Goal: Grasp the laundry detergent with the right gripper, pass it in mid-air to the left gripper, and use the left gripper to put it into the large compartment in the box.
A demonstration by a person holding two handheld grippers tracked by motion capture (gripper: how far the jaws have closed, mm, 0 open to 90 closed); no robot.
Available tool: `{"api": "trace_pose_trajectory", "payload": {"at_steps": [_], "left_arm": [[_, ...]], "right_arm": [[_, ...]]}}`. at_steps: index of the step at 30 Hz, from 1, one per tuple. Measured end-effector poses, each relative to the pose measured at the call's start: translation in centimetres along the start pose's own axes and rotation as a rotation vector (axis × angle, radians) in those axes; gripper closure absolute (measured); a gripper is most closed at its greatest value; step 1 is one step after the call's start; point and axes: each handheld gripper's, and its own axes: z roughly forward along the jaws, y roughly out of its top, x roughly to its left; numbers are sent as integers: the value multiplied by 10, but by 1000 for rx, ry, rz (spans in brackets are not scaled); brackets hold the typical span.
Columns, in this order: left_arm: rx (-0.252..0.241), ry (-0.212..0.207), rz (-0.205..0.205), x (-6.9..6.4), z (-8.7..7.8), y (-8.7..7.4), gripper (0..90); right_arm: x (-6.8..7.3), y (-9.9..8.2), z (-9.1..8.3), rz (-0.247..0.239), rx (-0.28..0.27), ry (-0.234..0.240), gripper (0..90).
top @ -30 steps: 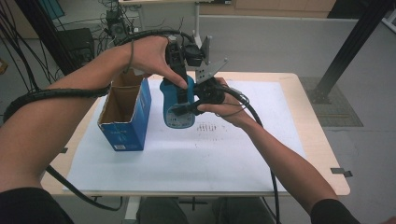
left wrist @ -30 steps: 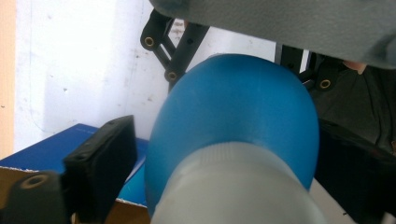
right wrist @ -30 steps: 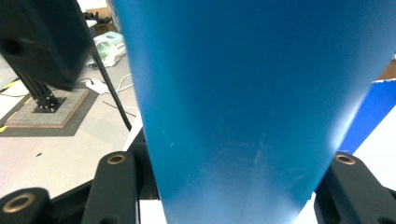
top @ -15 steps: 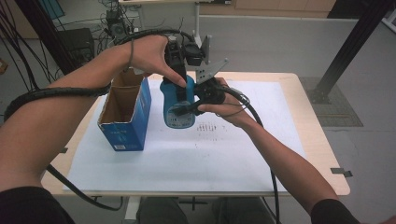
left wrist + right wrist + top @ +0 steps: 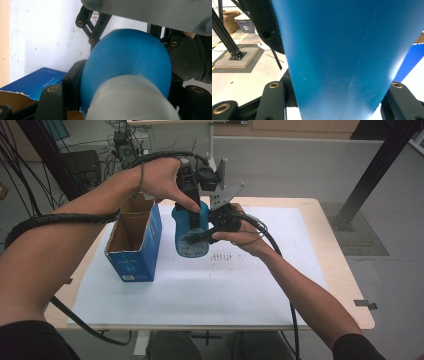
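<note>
The table [image 5: 320, 285] is below. The open box [image 5: 134, 237] stands at 9 o'clock of my blue bottle [image 5: 190, 231], just beside it. Bottle's held up in the air, long axis 12 to 6, cap end up. L gripper [image 5: 194, 202] just closed, clamped on its top. R gripper [image 5: 212, 227] clamped on its side from 3 o'clock.

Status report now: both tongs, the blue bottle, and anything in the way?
Left tongs just closed, now shut on blue bottle near its white cap. Right tongs shut on bottle body. Bottle held above table. Open blue box close beside; nothing blocking.
</note>
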Motion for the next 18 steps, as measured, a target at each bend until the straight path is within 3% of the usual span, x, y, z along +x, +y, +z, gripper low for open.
{"api": "trace_pose_trajectory", "payload": {"at_steps": [18], "left_arm": [[12,-16,3,1,2,0,360]], "right_arm": [[1,-2,2,5,-2,-1,447]]}}
